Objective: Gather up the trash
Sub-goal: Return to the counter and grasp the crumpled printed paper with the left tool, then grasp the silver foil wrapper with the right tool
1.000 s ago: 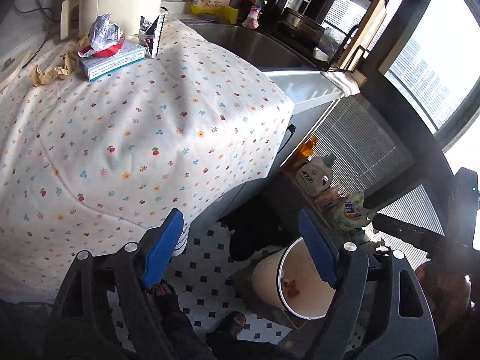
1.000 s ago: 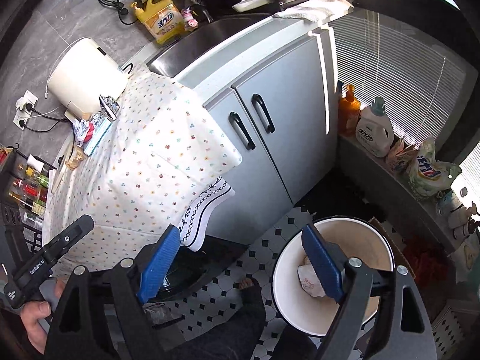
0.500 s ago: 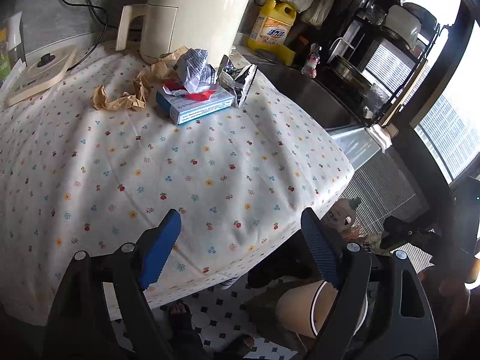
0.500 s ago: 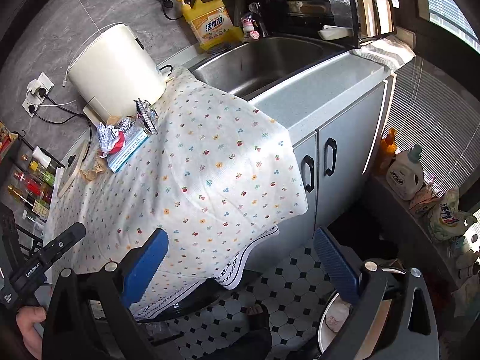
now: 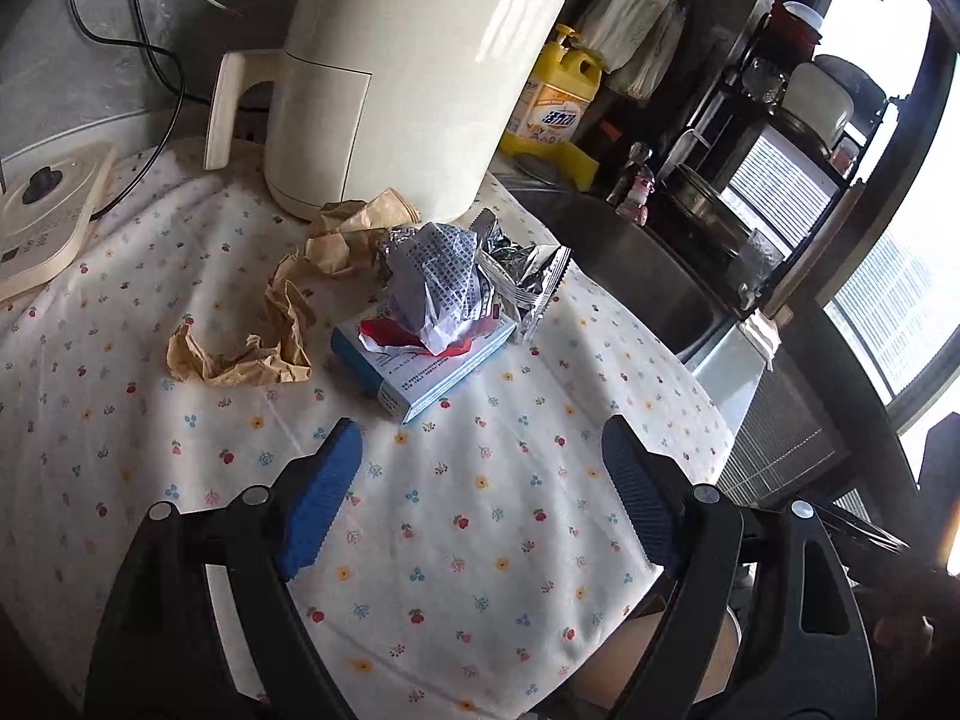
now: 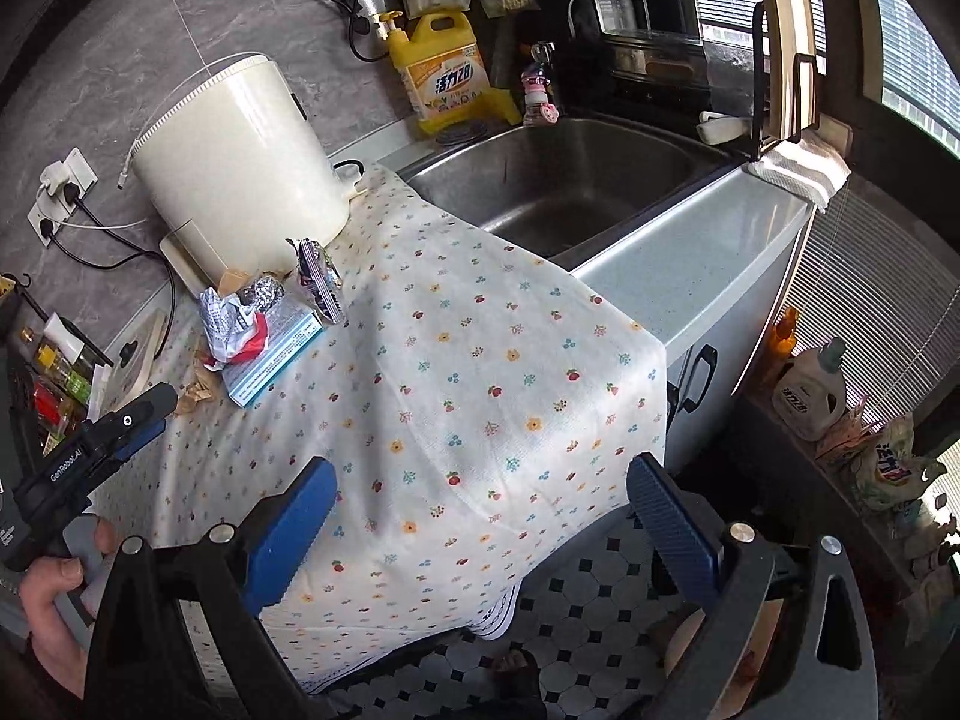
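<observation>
Trash lies on a flowered tablecloth (image 5: pixel 480 510): a blue-white box (image 5: pixel 432 366) with a crumpled grey-and-red wrapper (image 5: pixel 441 294) on top, a silver foil wrapper (image 5: pixel 528 276) beside it, and crumpled brown paper (image 5: pixel 252 342) to its left. My left gripper (image 5: pixel 480 504) is open and empty, just short of the box. My right gripper (image 6: pixel 480 528) is open and empty above the cloth's hanging front edge. The box (image 6: pixel 273 354) and wrappers (image 6: pixel 231 324) show far left in the right wrist view, with the left gripper (image 6: pixel 90 456) near them.
A cream appliance (image 5: pixel 408 72) stands behind the trash. A steel sink (image 6: pixel 576 180) and yellow detergent bottle (image 6: pixel 441 72) are to the right. A cream bin's rim (image 5: pixel 678 648) shows below the table edge. A scale (image 5: pixel 42 222) lies at left.
Both grippers rose from the bin on the floor and swung toward the table. The left gripper has closed in on the trash pile. Both stayed open.
</observation>
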`<state>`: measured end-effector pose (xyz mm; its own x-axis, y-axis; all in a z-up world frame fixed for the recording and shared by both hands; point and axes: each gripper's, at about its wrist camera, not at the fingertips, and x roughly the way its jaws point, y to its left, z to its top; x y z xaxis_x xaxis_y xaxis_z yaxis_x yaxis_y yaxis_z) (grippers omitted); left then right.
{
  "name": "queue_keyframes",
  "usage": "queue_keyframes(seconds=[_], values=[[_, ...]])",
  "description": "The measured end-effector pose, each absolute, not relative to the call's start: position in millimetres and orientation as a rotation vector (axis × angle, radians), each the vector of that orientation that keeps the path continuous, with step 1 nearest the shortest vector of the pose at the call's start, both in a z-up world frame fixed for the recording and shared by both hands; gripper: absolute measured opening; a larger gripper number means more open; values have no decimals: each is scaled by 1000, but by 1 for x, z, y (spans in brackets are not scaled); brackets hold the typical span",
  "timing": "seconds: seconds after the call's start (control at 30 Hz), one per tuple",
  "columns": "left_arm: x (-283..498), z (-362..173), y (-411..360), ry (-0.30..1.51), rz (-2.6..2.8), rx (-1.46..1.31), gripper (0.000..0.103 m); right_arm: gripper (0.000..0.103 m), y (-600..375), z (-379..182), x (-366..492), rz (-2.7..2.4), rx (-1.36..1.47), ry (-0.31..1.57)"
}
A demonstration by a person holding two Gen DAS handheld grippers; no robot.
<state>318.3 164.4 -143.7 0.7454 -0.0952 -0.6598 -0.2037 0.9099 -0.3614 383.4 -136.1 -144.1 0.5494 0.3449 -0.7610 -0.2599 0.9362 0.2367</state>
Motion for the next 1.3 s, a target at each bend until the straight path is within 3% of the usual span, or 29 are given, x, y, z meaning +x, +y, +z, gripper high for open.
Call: queue_keyframes(seconds=[0.63, 0.67, 0.73, 0.83, 1.1, 1.3], values=[[395, -161, 203, 747, 27, -447, 81, 95, -124, -145, 398, 287, 93, 937], [397, -161, 204, 746, 29, -452, 77, 95, -121, -147, 402, 297, 89, 939], [401, -162, 205, 765, 22, -455, 39, 95, -112, -149, 412, 325, 78, 939], [395, -156, 212, 773, 27, -476, 21, 95, -92, -154, 432, 376, 65, 952], [353, -143, 249, 729, 141, -532, 21, 94, -26, -147, 473, 563, 45, 939], [325, -143, 276, 711, 249, -576, 21, 85, 11, -147, 495, 646, 12, 942]])
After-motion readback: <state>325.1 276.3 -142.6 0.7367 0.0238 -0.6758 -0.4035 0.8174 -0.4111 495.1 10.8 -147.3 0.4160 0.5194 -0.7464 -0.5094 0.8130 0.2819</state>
